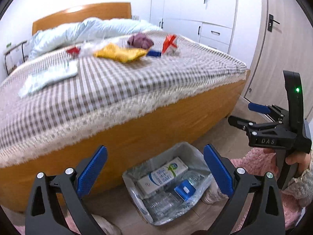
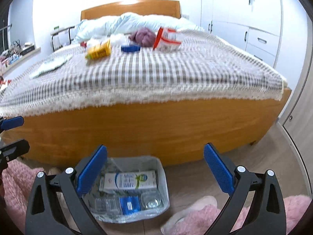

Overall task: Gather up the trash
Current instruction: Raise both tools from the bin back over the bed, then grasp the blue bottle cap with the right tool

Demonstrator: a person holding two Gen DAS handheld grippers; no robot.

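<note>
A small white bin (image 1: 182, 150) (image 2: 137, 163) with a clear liner stands on the floor against the bed's foot. It holds a white-green carton (image 1: 162, 174) (image 2: 129, 180) and a clear bottle with a blue label (image 1: 184, 190) (image 2: 130, 204). My left gripper (image 1: 155, 174) (image 2: 15, 135) hovers open and empty above the bin. My right gripper (image 2: 155, 174) (image 1: 242, 113) is open and empty too, slightly to the right. On the bed lie a yellow packet (image 1: 121, 53) (image 2: 98, 51), a red-white carton (image 1: 169, 44) (image 2: 168, 39), a blue lid (image 1: 153, 53) (image 2: 130, 48) and crumpled white tissue (image 2: 117, 38).
The checked bedspread (image 1: 137, 82) also carries a purple cloth (image 1: 139, 41), a flat white-green packet (image 1: 50, 76) and a pale blue duvet (image 1: 88, 29). A hand (image 1: 295, 160) holds the right gripper. Pink fluffy fabric (image 2: 17, 184) and a slipper (image 2: 187, 213) flank the bin. Wardrobes (image 1: 195, 9) and a door (image 1: 273, 39) stand on the right.
</note>
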